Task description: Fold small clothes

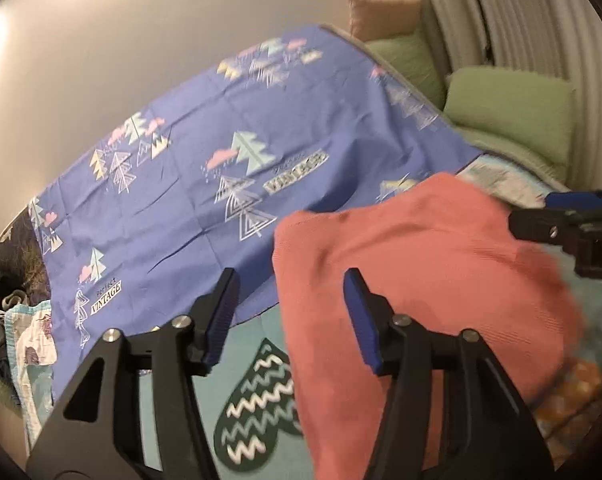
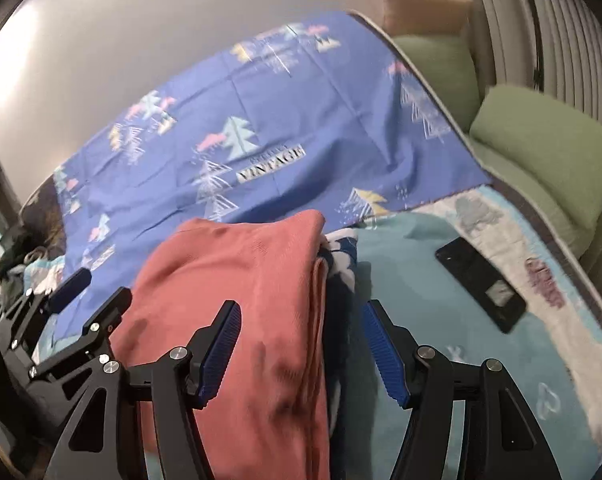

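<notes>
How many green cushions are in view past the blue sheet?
2. The far green cushion lies below the tan pillow; the near green cushion sits beside the bed's right edge, closer to the camera. More may be hidden out of frame.

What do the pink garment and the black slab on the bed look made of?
Pink garment: soft matte knit, judging by fine ribbed texture and limp folds. Black slab: probably a phone, glossy glass or plastic, since it lies rigid and flat with a reflection.

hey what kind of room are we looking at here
Most likely a bedroom: a bed with a blue printed sheet over it, green pillows stacked along its far side, and a folded coral garment lying on the bedding.
</notes>
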The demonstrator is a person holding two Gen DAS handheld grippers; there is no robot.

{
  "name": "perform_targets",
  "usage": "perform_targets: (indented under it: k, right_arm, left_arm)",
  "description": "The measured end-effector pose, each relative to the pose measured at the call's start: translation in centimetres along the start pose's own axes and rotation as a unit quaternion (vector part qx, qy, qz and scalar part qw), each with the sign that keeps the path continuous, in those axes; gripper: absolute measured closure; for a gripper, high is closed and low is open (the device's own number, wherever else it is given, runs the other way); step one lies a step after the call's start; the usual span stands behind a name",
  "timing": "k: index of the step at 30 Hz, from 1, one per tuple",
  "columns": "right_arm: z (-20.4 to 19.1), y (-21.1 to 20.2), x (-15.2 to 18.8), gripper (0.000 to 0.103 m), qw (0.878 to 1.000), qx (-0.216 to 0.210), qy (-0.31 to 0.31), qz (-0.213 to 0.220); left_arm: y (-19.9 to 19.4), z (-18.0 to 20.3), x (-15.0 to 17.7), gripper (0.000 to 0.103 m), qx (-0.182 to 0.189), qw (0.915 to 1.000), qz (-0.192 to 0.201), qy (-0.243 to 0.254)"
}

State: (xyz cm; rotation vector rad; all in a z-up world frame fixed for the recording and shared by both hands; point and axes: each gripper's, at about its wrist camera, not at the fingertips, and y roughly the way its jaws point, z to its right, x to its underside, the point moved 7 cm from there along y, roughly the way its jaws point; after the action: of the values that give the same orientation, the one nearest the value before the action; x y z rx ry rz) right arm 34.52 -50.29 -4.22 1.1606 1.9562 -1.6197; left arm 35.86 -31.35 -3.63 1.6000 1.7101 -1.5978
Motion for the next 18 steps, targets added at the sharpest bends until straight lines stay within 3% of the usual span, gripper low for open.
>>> perform_targets:
  k: [7, 10, 18]
  right_arm:
    - [-3.2, -11.5, 2.8, 0.039, 0.997, -0.016, -0.064, 0.043]
    - [-4.4, -16.4, 4.2, 0.038, 0.995, -0.019, -0.076, 0.057]
    - [-6.5, -25.7, 9.1, 0.036, 0.991, 0.013, -0.108, 0.083]
  left_arm:
    - [-10.4, 0.2, 0.4, 0.039, 0.039, 0.9983, 0.040, -0.015]
    - [-14.8, -0.2, 0.5, 0.032, 0.047, 0.9968, 0.059, -0.026]
    - [-25.3, -1.3, 2.2, 0.020, 0.037, 0.9938, 0.099, -0.036]
